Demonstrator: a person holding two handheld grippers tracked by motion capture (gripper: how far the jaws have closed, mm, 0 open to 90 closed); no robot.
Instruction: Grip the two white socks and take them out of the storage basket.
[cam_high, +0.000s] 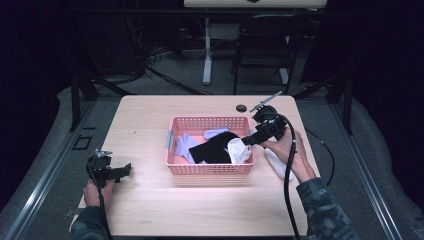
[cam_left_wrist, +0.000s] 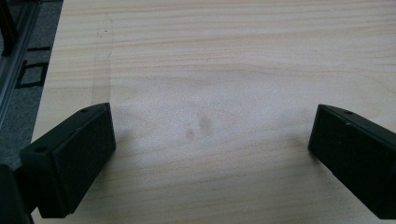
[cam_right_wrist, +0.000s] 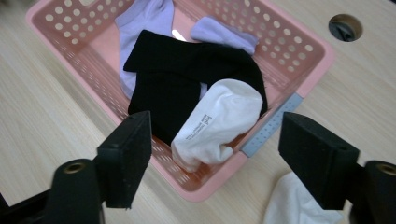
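Note:
A pink perforated basket (cam_high: 210, 167) (cam_right_wrist: 299, 51) stands mid-table. It holds lilac socks (cam_high: 185, 145) (cam_right_wrist: 142, 18), a black sock (cam_high: 215, 148) (cam_right_wrist: 182, 70) and a white sock (cam_high: 239, 150) (cam_right_wrist: 219, 121) lying against its right end. My right gripper (cam_high: 248, 141) (cam_right_wrist: 215, 161) hovers open just above that white sock, nothing between its jaws. A second white sock (cam_high: 278, 165) (cam_right_wrist: 299, 203) lies on the table right of the basket, partly under the hand. My left gripper (cam_high: 125, 169) (cam_left_wrist: 210, 154) rests open over bare wood at the front left.
The light wooden table (cam_high: 200, 210) has a round cable hole (cam_high: 242, 107) (cam_right_wrist: 344, 27) behind the basket. A grey floor and metal rail (cam_left_wrist: 18, 56) lie past the table's left edge. A chair and a desk leg stand beyond the far edge.

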